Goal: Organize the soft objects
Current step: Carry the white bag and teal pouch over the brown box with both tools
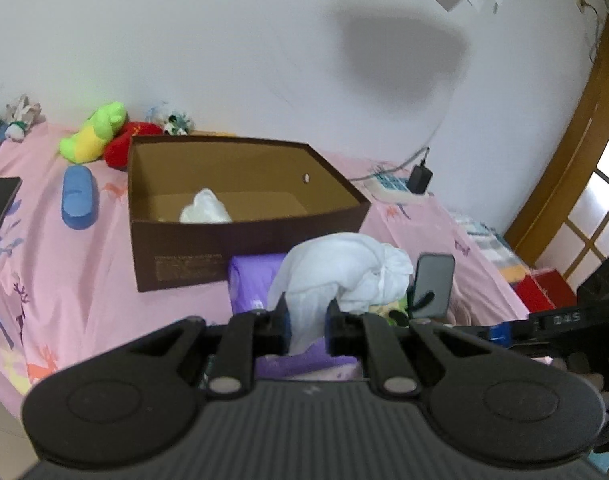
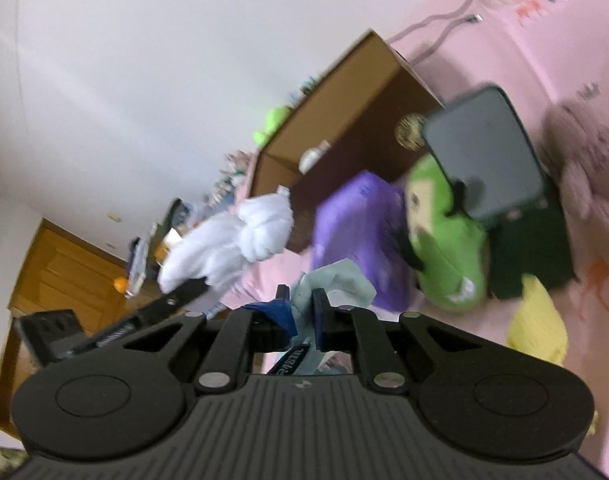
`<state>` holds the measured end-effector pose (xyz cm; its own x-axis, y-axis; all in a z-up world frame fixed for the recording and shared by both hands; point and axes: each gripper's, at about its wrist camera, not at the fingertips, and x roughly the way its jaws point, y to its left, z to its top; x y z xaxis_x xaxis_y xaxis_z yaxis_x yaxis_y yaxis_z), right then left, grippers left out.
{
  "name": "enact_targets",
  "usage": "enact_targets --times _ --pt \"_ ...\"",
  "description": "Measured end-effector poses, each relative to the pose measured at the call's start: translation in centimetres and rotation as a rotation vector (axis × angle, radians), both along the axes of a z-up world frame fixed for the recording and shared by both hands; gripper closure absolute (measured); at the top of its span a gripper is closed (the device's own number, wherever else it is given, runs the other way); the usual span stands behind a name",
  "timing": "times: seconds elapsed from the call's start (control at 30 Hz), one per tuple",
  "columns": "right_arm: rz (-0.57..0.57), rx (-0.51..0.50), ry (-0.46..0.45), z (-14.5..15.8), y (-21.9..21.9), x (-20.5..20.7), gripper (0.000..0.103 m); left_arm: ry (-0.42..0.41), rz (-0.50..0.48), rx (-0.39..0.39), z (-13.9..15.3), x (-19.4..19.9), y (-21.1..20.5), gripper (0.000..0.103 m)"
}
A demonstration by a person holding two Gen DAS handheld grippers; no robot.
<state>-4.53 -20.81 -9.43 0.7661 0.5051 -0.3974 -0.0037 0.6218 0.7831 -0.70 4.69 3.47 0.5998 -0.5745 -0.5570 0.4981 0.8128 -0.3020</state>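
- Left gripper [image 1: 307, 322]: fingers pinch a white cloth bundle [image 1: 340, 270], lifted just before the brown cardboard box [image 1: 240, 236] on the bed.
- Carry it over the near wall, then release beside the white item [image 1: 205, 208] inside.
- Right gripper [image 2: 300, 314]: fingers clamp a pale teal cloth [image 2: 336, 284]; keep clear.

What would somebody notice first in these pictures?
Probably the white cloth, bunched and lifted just in front of the brown cardboard box, pinched by the left gripper. The box sits open on the pink bedsheet with something white inside. The right gripper pinches a pale blue-green cloth.
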Motion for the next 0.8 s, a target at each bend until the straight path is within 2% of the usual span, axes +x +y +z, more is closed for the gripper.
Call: enact_targets --times 0.33,0.6,0.8 --pt "0.005 0.007 -0.116 3.8 0.6 4.9 0.103 -0.032 0.053 -0.051 1.9 4.8 1.3 0.092" --pt "-0.004 0.000 -0.182 6.9 0.2 9.7 0.103 -0.055 0.070 -0.025 2.5 9.6 0.9 0.092" --pt "-0.015 -0.018 -0.223 8.5 0.6 13.7 0.103 -0.043 0.097 -0.009 1.7 13.5 0.8 0.092"
